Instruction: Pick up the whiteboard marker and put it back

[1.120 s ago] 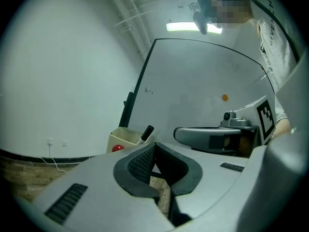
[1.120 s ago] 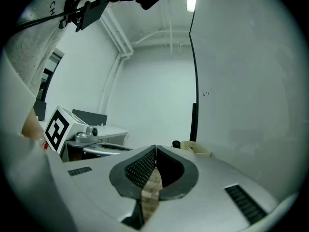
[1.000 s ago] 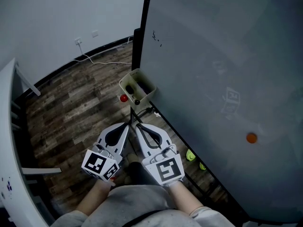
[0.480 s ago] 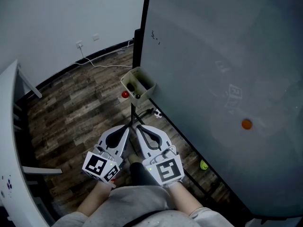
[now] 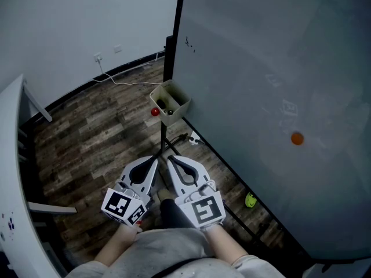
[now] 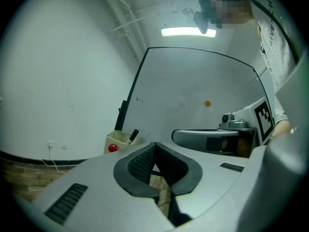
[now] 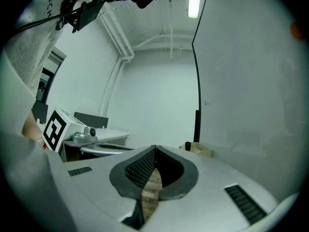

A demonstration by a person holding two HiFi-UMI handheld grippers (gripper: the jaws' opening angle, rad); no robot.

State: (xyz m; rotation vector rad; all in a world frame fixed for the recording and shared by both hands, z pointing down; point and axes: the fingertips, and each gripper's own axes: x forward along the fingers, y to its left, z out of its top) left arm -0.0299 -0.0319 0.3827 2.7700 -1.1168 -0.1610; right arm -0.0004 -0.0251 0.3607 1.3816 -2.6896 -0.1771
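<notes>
Bare plank floor (image 5: 98, 132) lies open ahead of both grippers, hemmed by the white wall (image 5: 87, 22) on the left and the smooth grey whiteboard (image 5: 261, 68) on the right, whose dark edge runs down to a beige box (image 5: 184, 106). The marker (image 6: 133, 134) stands in that box — black, tilted, only its top showing. The left gripper (image 5: 156, 155) and right gripper (image 5: 169, 157) sit side by side, ribbed pads together on nothing. A red ball (image 5: 155, 112) sits just beside the box — its mount is hidden.

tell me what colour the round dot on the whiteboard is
The dot is orange, clearest in the head view.
</notes>
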